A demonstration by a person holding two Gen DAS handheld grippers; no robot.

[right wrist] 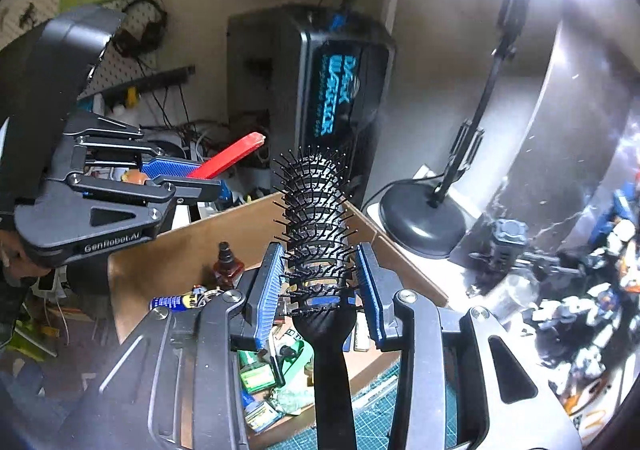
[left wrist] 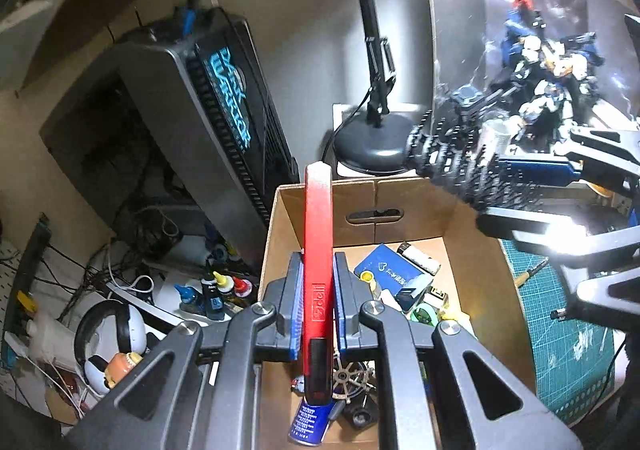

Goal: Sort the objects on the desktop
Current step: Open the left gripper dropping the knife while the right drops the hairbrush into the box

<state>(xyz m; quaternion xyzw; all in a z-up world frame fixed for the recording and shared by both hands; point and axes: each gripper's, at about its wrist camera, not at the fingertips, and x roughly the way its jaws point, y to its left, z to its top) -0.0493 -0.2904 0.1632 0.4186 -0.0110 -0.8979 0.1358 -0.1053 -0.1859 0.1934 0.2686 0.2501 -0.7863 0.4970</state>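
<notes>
Both grippers hang over the open brown cardboard box [left wrist: 472, 250] w/ small clutter inside, prob. to drop loads in: left gripper [left wrist: 318, 290] clamps a red plastic utility knife [left wrist: 318, 234], right gripper [right wrist: 320, 282] grips a black bristled hairbrush [right wrist: 314, 217].

A red plastic utility knife [left wrist: 319, 250] sits between blue-padded dark grey tongs [left wrist: 318, 292]. The round bristle hairbrush [right wrist: 316, 234] is black. The open cardboard box [left wrist: 472, 250] is plain brown; the gridded cutting mat [left wrist: 560, 334] is green.
</notes>
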